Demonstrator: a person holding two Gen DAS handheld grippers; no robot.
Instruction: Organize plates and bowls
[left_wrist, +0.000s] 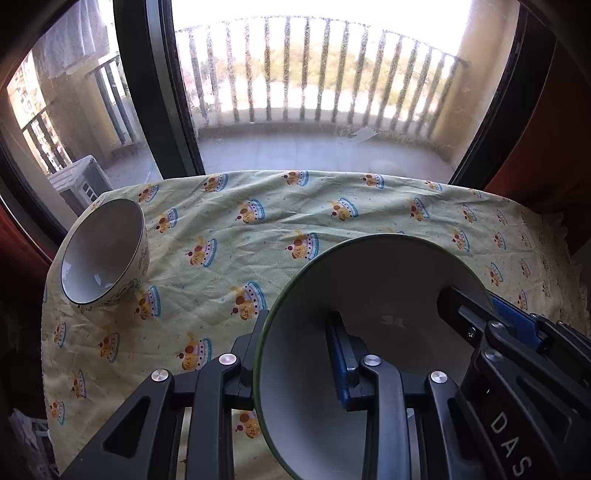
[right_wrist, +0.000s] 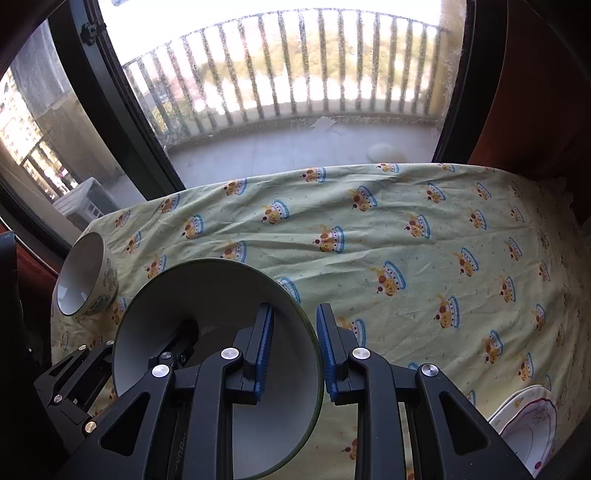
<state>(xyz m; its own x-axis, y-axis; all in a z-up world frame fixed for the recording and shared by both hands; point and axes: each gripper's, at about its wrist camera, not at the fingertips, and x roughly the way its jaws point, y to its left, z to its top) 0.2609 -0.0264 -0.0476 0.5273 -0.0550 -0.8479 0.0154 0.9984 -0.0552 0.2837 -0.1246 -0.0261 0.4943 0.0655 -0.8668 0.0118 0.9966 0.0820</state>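
small bowl: stands at the left edge of the bench, on the cloth, upright and free; the likely place to nest or set the big one beside.
big bowl: held off the cloth between both grippers, tilted so its white inside faces the cameras.
left gripper: pinching the big bowl's left rim, one finger inside, one outside.
right gripper: pinching the opposite rim the same way.
doing it well: keep both pinches firm and level with each other; glazed rims slip easily, I judge. Lower evenly and let go only once the base sits flat.
plates: stacked at the right near corner, well apart from the bowls.
surface: pale green cloth with a cake print, wrinkled.
room: dusty window behind, balcony railing outside.
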